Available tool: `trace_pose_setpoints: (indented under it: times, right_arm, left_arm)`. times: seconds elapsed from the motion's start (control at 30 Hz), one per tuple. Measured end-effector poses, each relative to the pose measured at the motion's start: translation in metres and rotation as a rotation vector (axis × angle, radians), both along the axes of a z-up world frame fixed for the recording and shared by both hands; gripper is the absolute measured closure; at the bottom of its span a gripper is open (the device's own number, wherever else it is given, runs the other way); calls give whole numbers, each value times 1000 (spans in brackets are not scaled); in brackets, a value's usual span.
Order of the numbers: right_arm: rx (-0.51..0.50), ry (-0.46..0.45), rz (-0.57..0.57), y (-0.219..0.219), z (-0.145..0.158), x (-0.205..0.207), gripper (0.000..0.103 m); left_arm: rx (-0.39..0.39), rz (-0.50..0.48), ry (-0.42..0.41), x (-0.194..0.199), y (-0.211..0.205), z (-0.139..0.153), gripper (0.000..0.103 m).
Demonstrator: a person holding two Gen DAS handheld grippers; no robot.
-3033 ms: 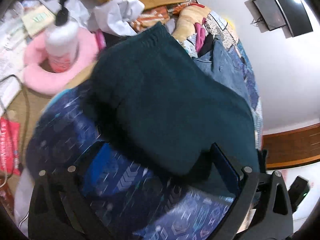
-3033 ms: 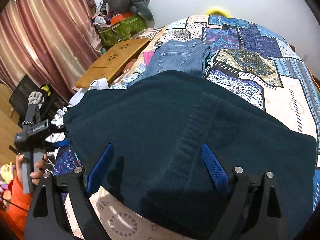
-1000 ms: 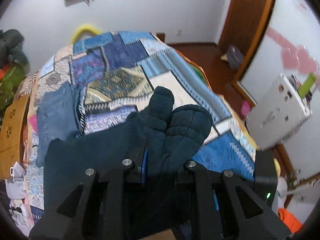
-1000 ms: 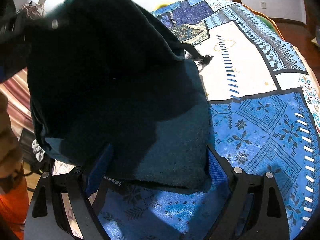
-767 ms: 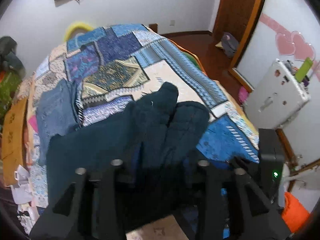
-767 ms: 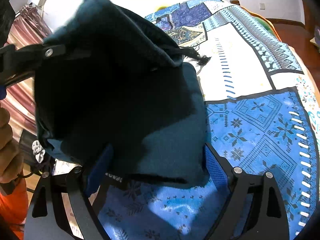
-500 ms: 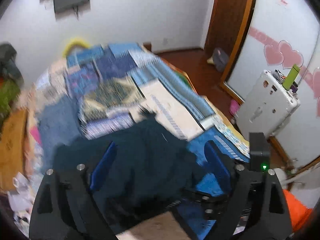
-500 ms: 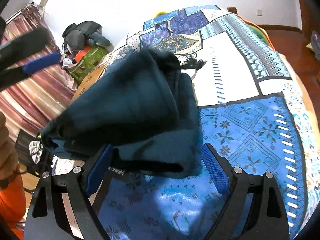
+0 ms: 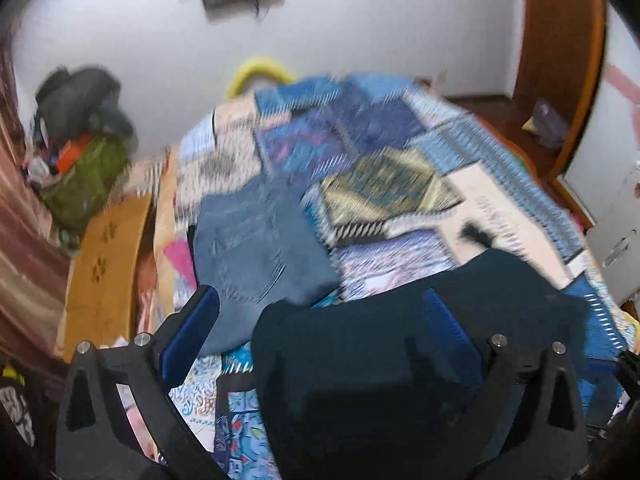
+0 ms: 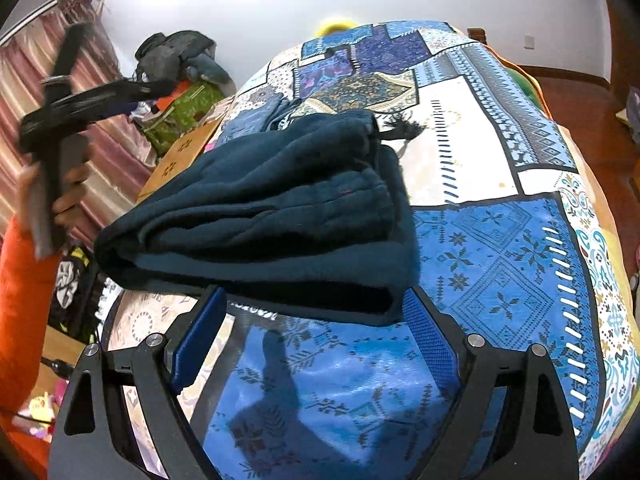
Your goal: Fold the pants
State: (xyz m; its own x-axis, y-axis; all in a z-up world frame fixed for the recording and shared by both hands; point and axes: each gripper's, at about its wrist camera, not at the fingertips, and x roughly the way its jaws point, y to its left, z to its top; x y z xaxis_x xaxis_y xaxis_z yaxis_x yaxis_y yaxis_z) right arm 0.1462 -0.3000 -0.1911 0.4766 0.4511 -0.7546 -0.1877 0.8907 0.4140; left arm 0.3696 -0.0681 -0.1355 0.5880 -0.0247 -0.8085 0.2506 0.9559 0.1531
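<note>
The dark teal pants (image 10: 272, 216) lie folded in a thick stack on the patchwork bed cover (image 10: 500, 240), with a drawstring end (image 10: 404, 128) sticking out at the far side. My right gripper (image 10: 316, 332) is open and empty just in front of the stack's near edge. My left gripper (image 9: 320, 320) is open and empty, held above the pants (image 9: 400, 352); the right wrist view shows it raised at the far left (image 10: 72, 108).
Folded blue jeans (image 9: 256, 248) lie on the bed beyond the pants. A wooden lap table (image 9: 104, 264) leans at the bed's left side. A green bag and dark clothes (image 9: 88, 160) pile by the curtain. A white cabinet (image 9: 612, 208) stands right.
My left gripper carried the pants' end over the stack, opened and let it drop, then lifted away to the left. The pants now lie folded. My right gripper stayed open.
</note>
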Motion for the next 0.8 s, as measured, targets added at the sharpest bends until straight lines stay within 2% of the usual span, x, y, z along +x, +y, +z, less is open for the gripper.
trace_pose_setpoints:
  times: [0.07,0.2,0.33,0.4,0.47,0.57,0.73,0.8]
  right_arm:
    - [-12,3,3,2,-1,2,13]
    - [-13,13,-5,0,-1,4,13]
    - [-24,27,-16,-1,0,6,14]
    - [-32,29,-18,-1,0,7,14]
    - [-37,28,-20,-1,2,7,14]
    - [-48,16,-15,-1,7,4,14]
    - [-50,-14,-3,4,17,-1,14]
    - [-44,-24,7,8,21,-3,14]
  left_arm:
    - [12,22,52,20,11,-17,0]
    - [116,64,142,56,26,-65,0]
    - [181,69,227,67,35,-106,0]
    - [179,44,248,62,41,-120,0]
    - [161,37,206,49,50,-121,0]
    - [180,43,170,28,59,-120,0]
    - [102,180,232,-12,93,-115,0]
    - [57,199,243,-37,99,-106,0]
